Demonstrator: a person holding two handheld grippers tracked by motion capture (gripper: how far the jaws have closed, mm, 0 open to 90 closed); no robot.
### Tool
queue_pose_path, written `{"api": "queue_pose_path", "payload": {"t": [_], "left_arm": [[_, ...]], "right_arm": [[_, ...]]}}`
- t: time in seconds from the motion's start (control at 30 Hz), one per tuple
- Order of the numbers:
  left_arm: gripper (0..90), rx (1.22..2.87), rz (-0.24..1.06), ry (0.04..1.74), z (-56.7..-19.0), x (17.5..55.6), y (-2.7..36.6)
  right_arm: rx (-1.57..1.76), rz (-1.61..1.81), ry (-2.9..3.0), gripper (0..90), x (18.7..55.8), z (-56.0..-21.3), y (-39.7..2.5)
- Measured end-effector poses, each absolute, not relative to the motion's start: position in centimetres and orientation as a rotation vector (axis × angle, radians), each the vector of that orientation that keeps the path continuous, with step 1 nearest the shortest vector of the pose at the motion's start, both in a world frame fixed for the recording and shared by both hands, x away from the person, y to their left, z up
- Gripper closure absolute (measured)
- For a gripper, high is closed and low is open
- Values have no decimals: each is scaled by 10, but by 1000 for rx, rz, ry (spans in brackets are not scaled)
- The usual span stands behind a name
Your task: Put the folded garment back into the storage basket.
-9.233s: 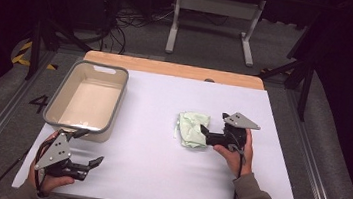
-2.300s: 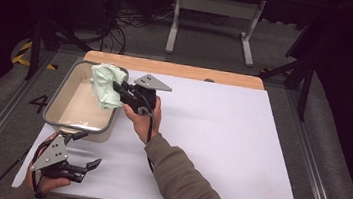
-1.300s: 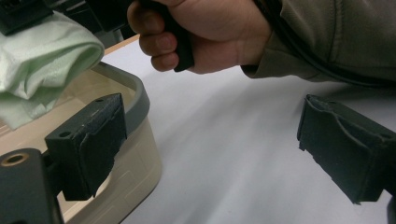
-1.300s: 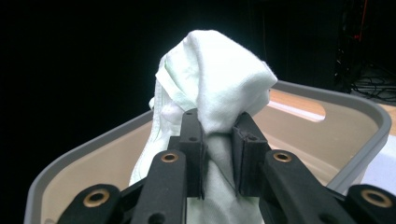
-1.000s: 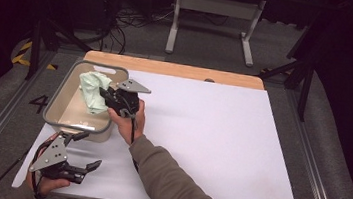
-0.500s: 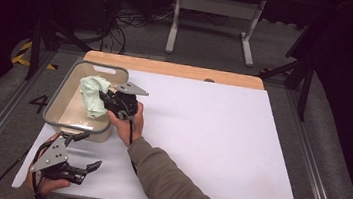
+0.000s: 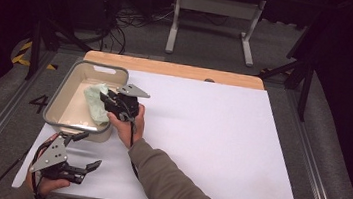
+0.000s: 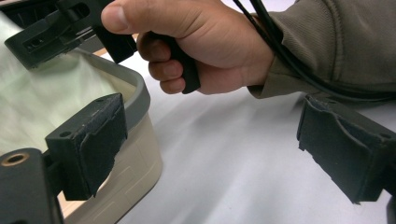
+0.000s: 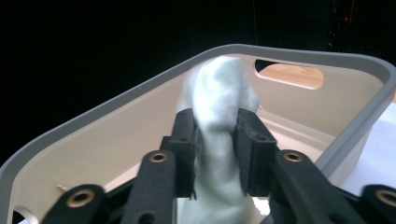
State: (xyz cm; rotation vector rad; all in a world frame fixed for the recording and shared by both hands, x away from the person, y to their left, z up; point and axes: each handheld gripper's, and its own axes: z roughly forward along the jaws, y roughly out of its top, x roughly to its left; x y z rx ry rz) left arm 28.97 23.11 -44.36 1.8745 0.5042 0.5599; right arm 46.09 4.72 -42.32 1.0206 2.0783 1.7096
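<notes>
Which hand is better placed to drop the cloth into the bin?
Right: its tool already grips the cloth over the bin. The left tool sits open outside it.

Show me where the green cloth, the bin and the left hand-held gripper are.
green cloth (image 9: pixel 219 107): right gripper view, bunched part between the jaws.
bin (image 7: pixel 98 66): high view, far grey rim.
left hand-held gripper (image 7: pixel 87 166): high view, midway between its open fingertips.

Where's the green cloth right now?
In the high view the green cloth is at the table's left, pinched in the right gripper and hanging inside the beige bin, near its right wall.
</notes>
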Motion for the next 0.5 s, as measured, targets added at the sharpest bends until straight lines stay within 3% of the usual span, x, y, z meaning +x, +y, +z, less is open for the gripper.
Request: {"api": "queue_pose_path", "payload": {"t": [0.33,0.5], "left_arm": [[93,1882,553,500,-445,290,230],[93,1882,552,500,-445,290,230]], "right_arm": [[993,1727,2097,484,457,-426,41],[927,1726,2111,459,452,-422,44]]}}
